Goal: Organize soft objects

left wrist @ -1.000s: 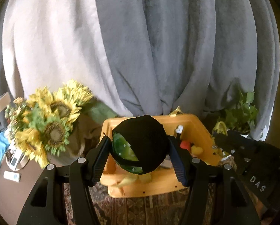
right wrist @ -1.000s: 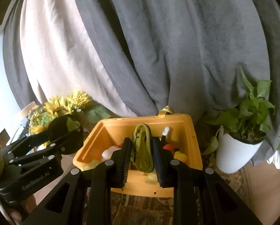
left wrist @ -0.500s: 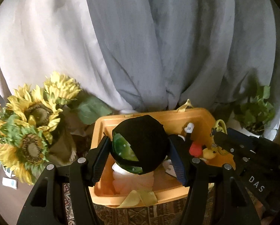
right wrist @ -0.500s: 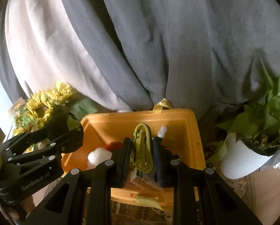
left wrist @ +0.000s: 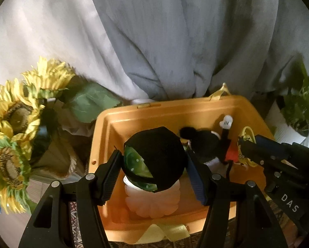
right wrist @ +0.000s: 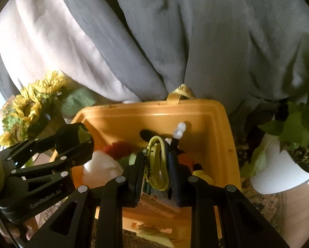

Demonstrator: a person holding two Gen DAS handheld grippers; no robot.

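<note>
The left gripper (left wrist: 154, 161) squeezes a round, soft black-and-green ball (left wrist: 154, 157) in the middle of the frame, over the smooth orange plastic bin (left wrist: 175, 111). The right gripper (right wrist: 156, 165) pinches a thin, loopy yellow-green strap (right wrist: 157, 161) above the same bin.

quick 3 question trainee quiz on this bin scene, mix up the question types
1. True or false: the left hand-held gripper is empty.
2. What does the right hand-held gripper hold? A) a white pot B) a yellow-green strap loop C) a sunflower
3. Fill in: both held items hang above the open ____ bin.

Key
1. False. It is closed on a black and green ball.
2. B, the yellow-green strap loop.
3. Orange. The orange bin already holds a pale pumpkin plush and a black mouse plush.
</note>
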